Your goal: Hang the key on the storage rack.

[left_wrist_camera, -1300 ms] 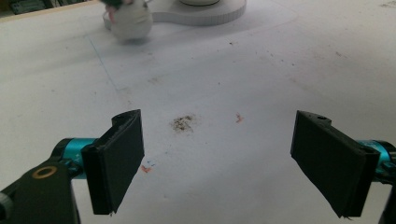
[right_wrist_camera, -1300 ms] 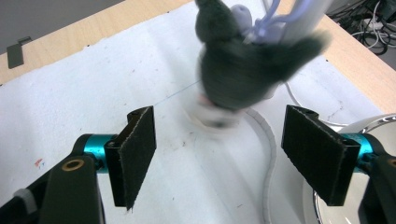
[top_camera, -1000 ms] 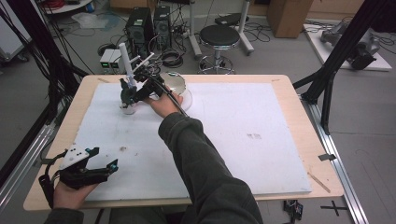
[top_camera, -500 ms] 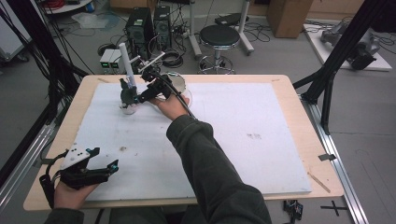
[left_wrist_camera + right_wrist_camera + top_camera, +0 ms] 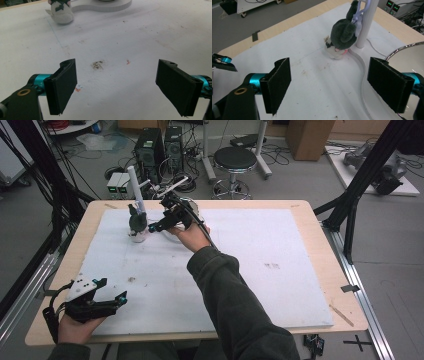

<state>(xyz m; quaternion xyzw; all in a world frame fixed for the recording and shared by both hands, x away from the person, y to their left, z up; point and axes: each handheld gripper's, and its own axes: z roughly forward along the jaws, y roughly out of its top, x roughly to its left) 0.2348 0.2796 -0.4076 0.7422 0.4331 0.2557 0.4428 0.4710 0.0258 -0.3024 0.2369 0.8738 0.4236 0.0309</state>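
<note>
White mat bare beside plush toy

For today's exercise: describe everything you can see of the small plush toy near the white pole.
The plush toy is small, soft and furry, dark grey above with a white underside and a pink patch low down. It hangs by a pale loop from the white pole, tilted head-down, its white underside at or touching the white mat, beside the stand's base. Nothing grips it.
</note>
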